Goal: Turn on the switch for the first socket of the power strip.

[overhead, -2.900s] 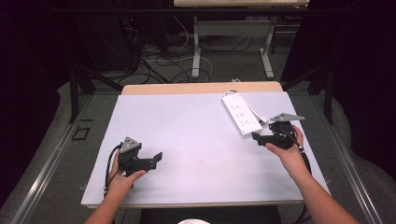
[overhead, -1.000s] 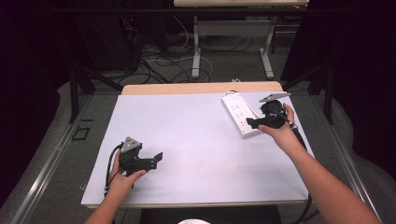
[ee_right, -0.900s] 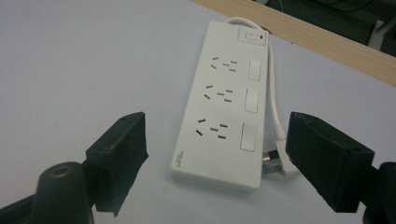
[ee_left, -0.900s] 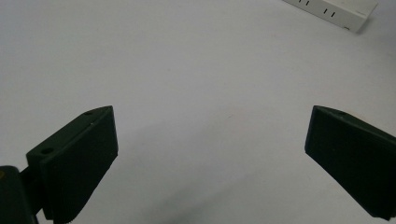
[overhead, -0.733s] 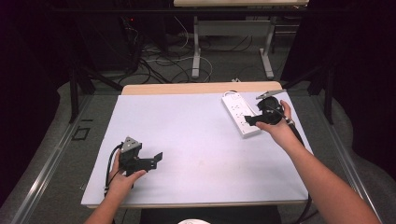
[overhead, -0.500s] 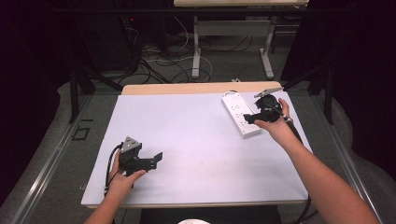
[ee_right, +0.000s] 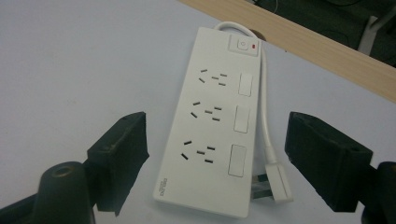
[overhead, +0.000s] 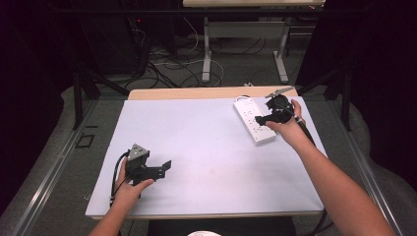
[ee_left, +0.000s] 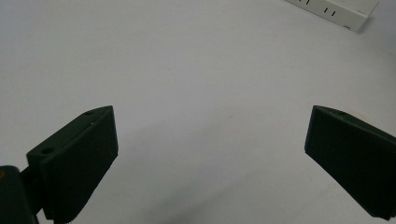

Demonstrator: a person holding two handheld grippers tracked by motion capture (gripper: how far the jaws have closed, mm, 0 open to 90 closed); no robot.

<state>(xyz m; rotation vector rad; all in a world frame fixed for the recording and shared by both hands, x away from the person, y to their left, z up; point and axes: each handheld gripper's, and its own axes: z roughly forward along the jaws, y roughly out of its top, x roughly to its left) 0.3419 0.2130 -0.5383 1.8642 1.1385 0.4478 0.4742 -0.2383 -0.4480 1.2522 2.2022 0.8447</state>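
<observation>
The white rectangular plastic power strip [ee_right: 212, 126], near the tabletop's far right corner, looks smooth and faintly glossy, as do its white plastic cord [ee_right: 264, 116] and flat plug [ee_right: 275, 183]. The tabletop's pale lavender-white covering [overhead: 206, 147] is matt and even; whether it is paper or cloth cannot be told. A bare strip of light, smooth wood [overhead: 196, 93] shows along the tabletop's far edge. Both grippers' black jaws look like matt plastic, slightly grainy on the left gripper [ee_left: 210, 158] and duller on the right gripper [ee_right: 215, 158].
</observation>
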